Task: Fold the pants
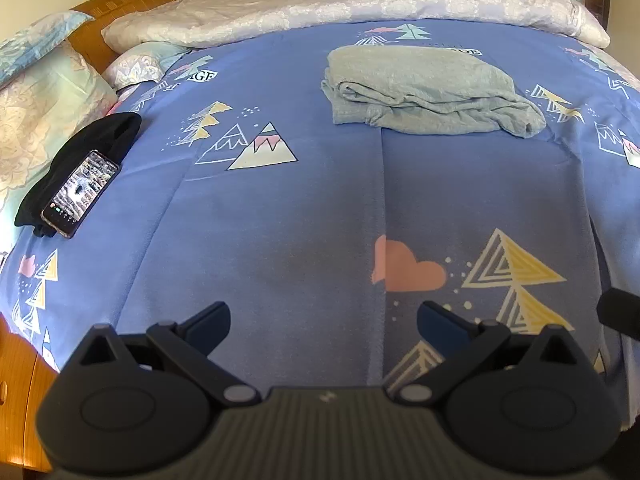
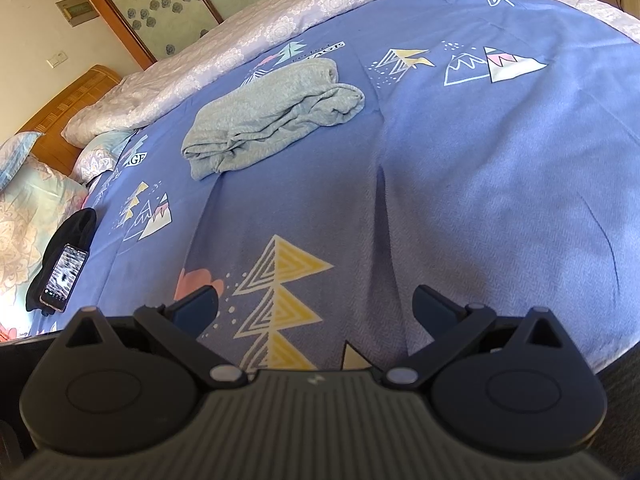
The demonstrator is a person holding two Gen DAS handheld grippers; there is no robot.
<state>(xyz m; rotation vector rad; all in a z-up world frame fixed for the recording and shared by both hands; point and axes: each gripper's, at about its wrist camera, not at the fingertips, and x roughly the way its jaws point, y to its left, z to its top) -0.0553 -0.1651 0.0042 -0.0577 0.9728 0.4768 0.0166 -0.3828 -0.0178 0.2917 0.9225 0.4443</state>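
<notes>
Both the left tongs (image 1: 323, 316) and right tongs (image 2: 316, 306) gape wide and empty above the blue bedsheet (image 1: 304, 216). The grey pants (image 1: 428, 90) lie bundled in the upper middle of the frame, apparently already folded, though loose edges may need tidying.

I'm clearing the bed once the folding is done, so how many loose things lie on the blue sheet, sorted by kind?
Folded grey pants: 1
Black garment: 1
Phone, lying on the black garment with its screen lit: 1
Total: 3

Both grippers, left and right, are open and hold nothing.
</notes>
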